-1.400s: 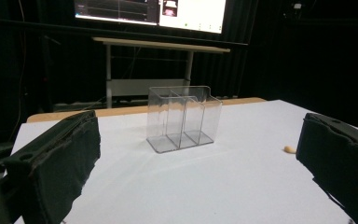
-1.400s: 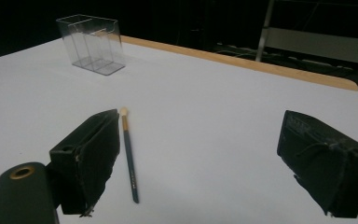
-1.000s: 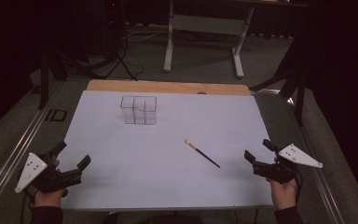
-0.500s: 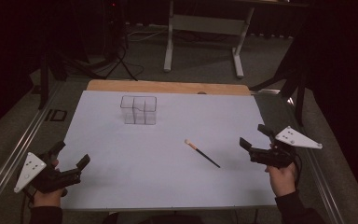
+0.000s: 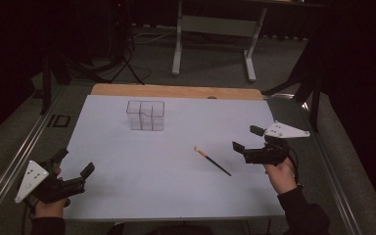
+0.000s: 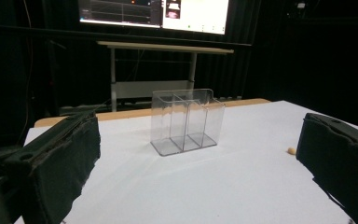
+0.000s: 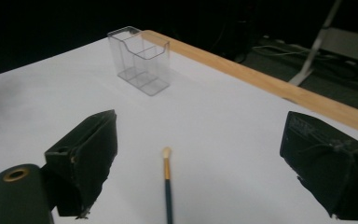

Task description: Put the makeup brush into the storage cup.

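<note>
A clear plastic organizer with several compartments stands upright on the white table top, toward the back left. A thin brush with a dark handle, gold ferrule and pale tip lies flat right of centre. My right gripper hovers open just right of the brush, jaws pointing left at it. In the right gripper view the brush lies between the spread jaws of the right gripper, with the organizer beyond. My left gripper is open at the front left corner and faces the organizer.
A wooden strip runs along the table's far edge. A metal desk frame and cables stand on the dark floor behind. A lit monitor glows in the left gripper view. The brush's pale tip peeks beside the right jaw there.
My right gripper has lifted and moved forward and left, closer to the brush. The left gripper has barely shifted. Brush and organizer have not moved.
</note>
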